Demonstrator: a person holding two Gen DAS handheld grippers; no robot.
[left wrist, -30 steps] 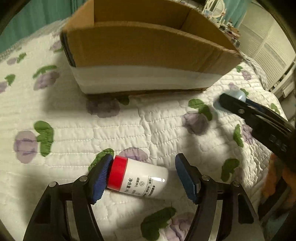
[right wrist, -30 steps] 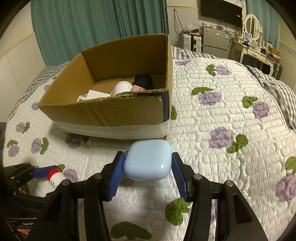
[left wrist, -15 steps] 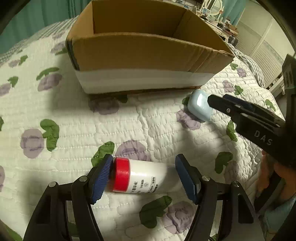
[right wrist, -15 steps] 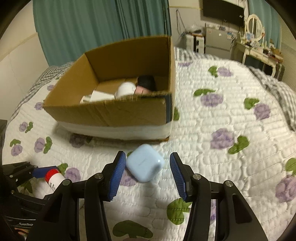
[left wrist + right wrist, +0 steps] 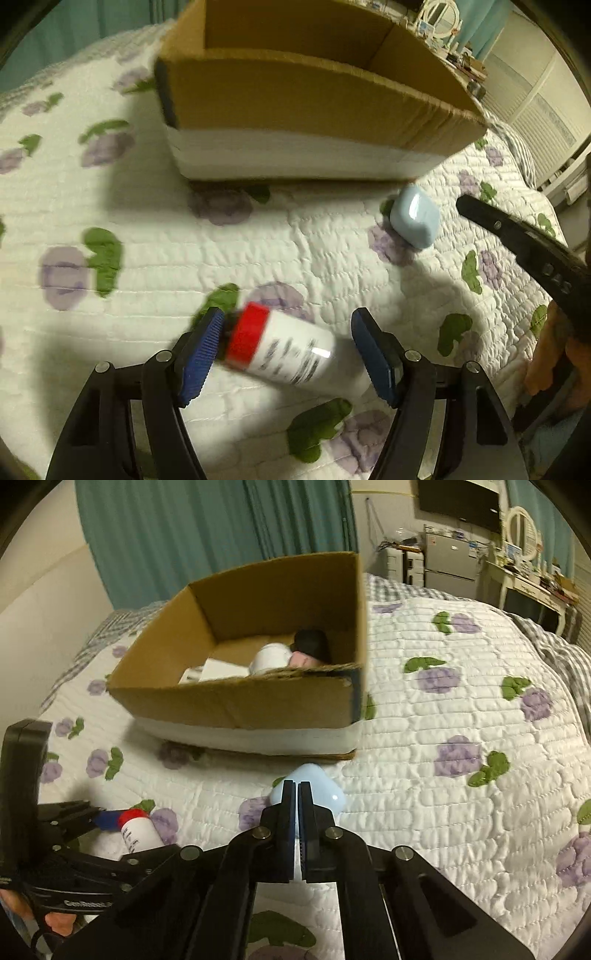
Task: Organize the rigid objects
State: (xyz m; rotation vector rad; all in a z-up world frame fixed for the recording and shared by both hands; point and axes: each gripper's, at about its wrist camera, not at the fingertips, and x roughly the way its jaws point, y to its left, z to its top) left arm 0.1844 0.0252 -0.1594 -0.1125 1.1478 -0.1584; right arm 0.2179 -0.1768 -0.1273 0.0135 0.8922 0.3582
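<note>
A white bottle with a red cap [image 5: 288, 350] lies on its side on the quilt between the open pads of my left gripper [image 5: 288, 350]; the cap is at the left pad. It also shows in the right wrist view [image 5: 138, 830]. A pale blue rounded case [image 5: 415, 220] lies on the quilt in front of the cardboard box [image 5: 314, 103]. In the right wrist view the case [image 5: 321, 786] sits just beyond my right gripper [image 5: 297, 786], whose fingers are shut together and empty. The box [image 5: 236, 701] holds a white cup, a dark object and white pieces.
The bed is covered by a white quilt with purple flowers [image 5: 461, 757]. Teal curtains [image 5: 207, 535] hang behind the box. A desk, mirror and appliances [image 5: 517, 554] stand at the far right. The right gripper's arm [image 5: 524, 243] reaches in from the right of the left wrist view.
My right gripper let go of the blue case, which dropped onto the quilt, and then closed empty behind it. The bottle stays between the left pads; the view has shifted slightly.
</note>
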